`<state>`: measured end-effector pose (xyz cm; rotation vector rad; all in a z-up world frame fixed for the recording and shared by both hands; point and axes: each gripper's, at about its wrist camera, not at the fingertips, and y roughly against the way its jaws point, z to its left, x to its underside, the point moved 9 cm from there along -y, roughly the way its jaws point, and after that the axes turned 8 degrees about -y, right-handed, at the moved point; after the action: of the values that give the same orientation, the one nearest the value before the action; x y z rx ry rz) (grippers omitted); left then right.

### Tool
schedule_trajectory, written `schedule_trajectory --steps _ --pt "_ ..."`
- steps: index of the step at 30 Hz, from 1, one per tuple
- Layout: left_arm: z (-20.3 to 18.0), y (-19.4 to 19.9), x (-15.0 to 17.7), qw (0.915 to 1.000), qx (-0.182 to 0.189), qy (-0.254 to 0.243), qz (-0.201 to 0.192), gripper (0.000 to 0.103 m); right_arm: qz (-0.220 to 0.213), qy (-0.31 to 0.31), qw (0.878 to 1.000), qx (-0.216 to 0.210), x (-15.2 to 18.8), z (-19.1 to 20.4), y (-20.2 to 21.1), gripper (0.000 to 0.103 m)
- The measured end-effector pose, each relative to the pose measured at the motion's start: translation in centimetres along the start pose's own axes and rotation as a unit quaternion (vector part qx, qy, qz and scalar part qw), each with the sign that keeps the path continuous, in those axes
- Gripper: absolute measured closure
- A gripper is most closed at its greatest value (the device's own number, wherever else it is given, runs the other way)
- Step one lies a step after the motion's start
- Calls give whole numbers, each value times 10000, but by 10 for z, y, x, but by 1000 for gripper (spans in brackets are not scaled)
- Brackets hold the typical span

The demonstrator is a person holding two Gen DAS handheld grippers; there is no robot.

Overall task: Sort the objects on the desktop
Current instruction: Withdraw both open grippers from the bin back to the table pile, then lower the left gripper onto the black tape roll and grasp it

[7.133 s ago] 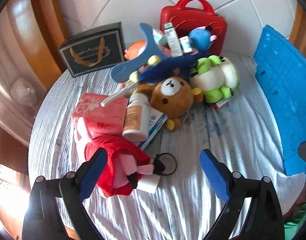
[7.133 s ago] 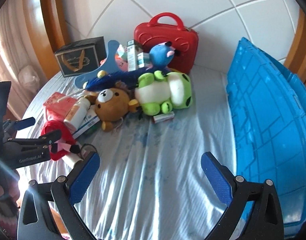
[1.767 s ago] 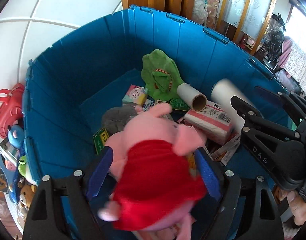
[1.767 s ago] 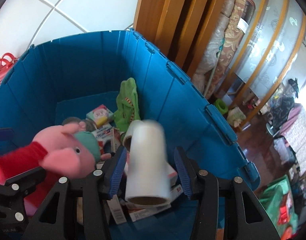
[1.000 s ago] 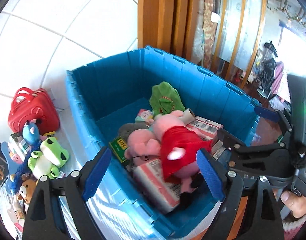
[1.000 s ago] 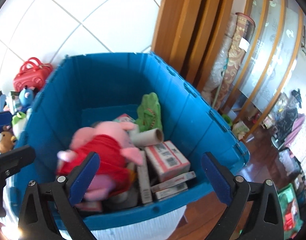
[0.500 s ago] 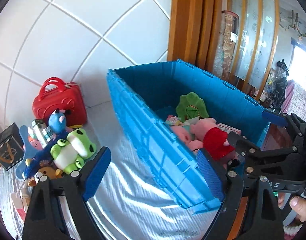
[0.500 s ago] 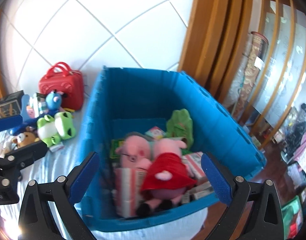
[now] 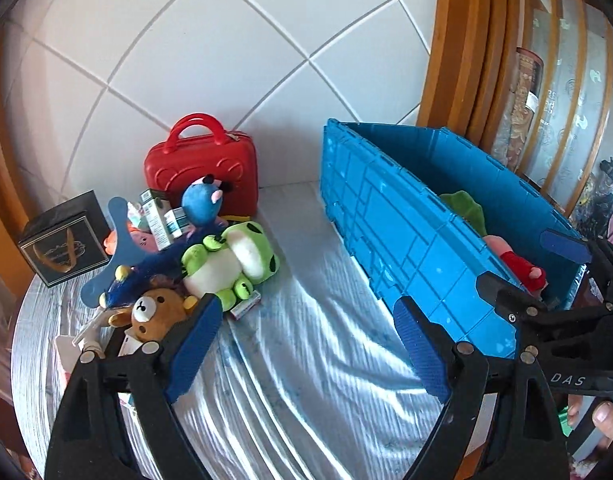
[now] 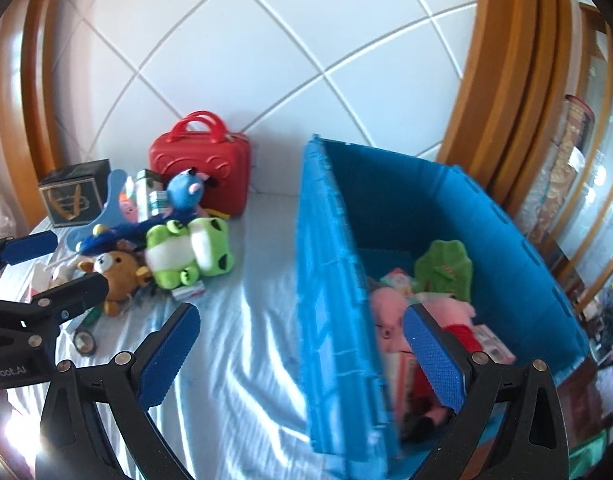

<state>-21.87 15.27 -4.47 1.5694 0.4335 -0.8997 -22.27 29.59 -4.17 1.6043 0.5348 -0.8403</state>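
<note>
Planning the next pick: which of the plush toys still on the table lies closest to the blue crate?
The green frog plush: it lies at the crate-side edge of the pile, while the brown bear and blue mouse sit farther from the blue crate.

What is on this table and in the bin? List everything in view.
bin: 1, blue, right side of table
pig plush: 1, pink with red dress, in bin
green plush: 1, in bin
frog plush: 1, green and white, in pile
bear plush: 1, brown, front of pile
blue plush: 1, before case
case: 1, red, by wall
box: 1, black, far left
left gripper: open, empty
right gripper: open, empty
</note>
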Motion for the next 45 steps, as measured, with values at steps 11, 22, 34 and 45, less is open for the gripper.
schedule_trajectory --steps 11,22,34,45 --pt "98 -8 62 9938 -676 746 474 15 536 466 9948 -735 27 100 -46 0" --pt "198 -19 150 9781 -1354 1273 937 15 1384 901 9793 -1174 78 186 -113 0" --pt "238 -84 258 9561 -1323 1763 1930 15 2233 1129 9602 -1239 147 237 -171 0" --pt "206 -161 276 9586 -1155 1392 2202 15 2625 942 9554 -972 178 225 -206 0"
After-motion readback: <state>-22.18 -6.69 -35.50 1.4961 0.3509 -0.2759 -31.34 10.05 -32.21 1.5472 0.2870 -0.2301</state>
